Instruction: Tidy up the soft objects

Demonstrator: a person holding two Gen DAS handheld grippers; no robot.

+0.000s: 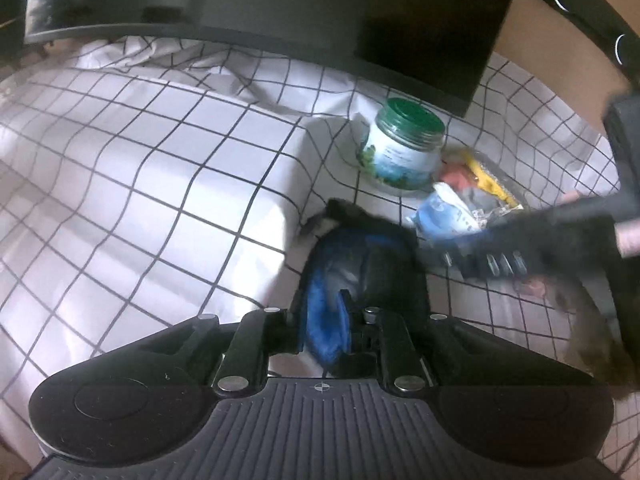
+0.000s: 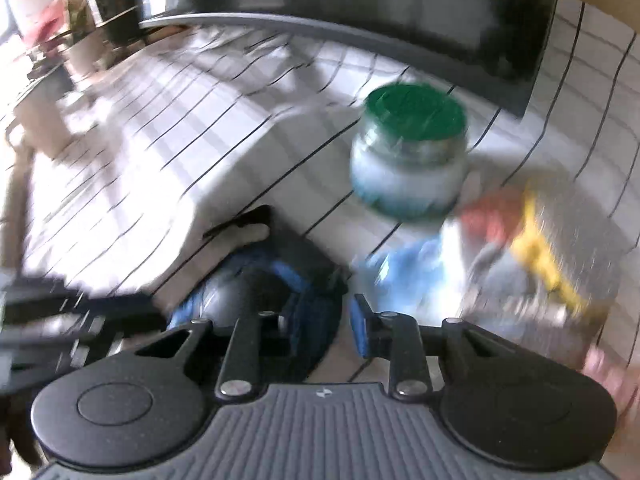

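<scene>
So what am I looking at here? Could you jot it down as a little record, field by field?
surface: white cloth with a black grid
left gripper: shut on the black and blue soft item
right gripper: jaws apart, at the same soft item; whether its pads press on it cannot be told, the view is blurred
jar: green lid, upright on the cloth
beside the jar: clear bag of colourful small things
behind: dark screen

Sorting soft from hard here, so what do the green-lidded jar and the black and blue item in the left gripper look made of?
Green-lidded jar: apparently hard glass or clear plastic, glossy, ribbed plastic-looking lid. Black and blue item in the left gripper: soft fabric, fuzzy blue edging, matte.
</scene>
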